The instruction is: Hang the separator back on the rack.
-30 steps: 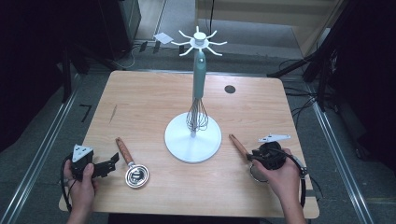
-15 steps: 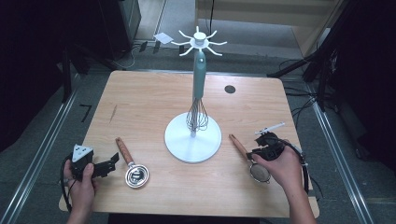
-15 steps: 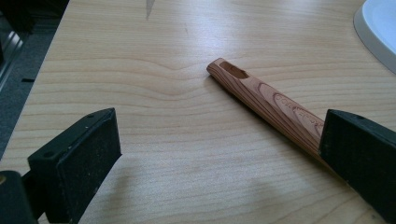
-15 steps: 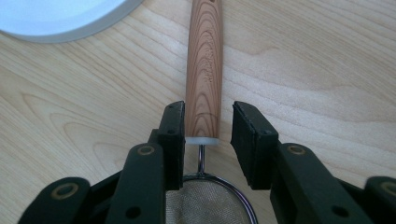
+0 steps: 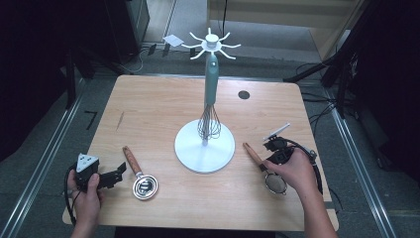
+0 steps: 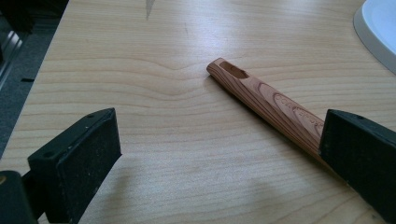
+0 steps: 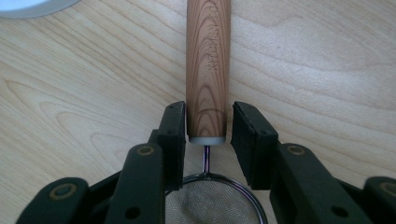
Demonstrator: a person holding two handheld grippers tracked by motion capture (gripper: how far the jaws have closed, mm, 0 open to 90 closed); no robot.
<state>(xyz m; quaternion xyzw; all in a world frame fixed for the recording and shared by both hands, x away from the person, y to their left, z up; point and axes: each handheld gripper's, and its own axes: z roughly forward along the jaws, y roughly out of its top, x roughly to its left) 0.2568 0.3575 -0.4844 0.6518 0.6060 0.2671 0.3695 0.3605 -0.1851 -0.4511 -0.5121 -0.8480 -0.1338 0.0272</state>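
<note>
A small mesh strainer (image 5: 276,184) with a wooden handle (image 7: 208,60) lies on the table right of the stand. My right gripper (image 5: 267,165) has its jaws around the handle's lower end, by the metal collar. The jaws have just been closing, and both pads (image 7: 173,135) now sit against the wood. A metal measuring cup (image 5: 145,187) with a wooden handle (image 6: 266,100) lies at front left. My left gripper (image 5: 118,172) stands open and low beside it. Its handle runs in toward the right-hand jaw without being pinched.
A white stand (image 5: 190,148) with hooks on top rises mid-table. A teal-handled whisk (image 5: 211,89) hangs from it. A dark round hole (image 5: 243,94) marks the table's far right. Bare wood lies to the left and behind.
My right hand has shifted up and away over the strainer, baring the mesh bowl, and the gripper has settled on the handle. The left hand has stayed put.
</note>
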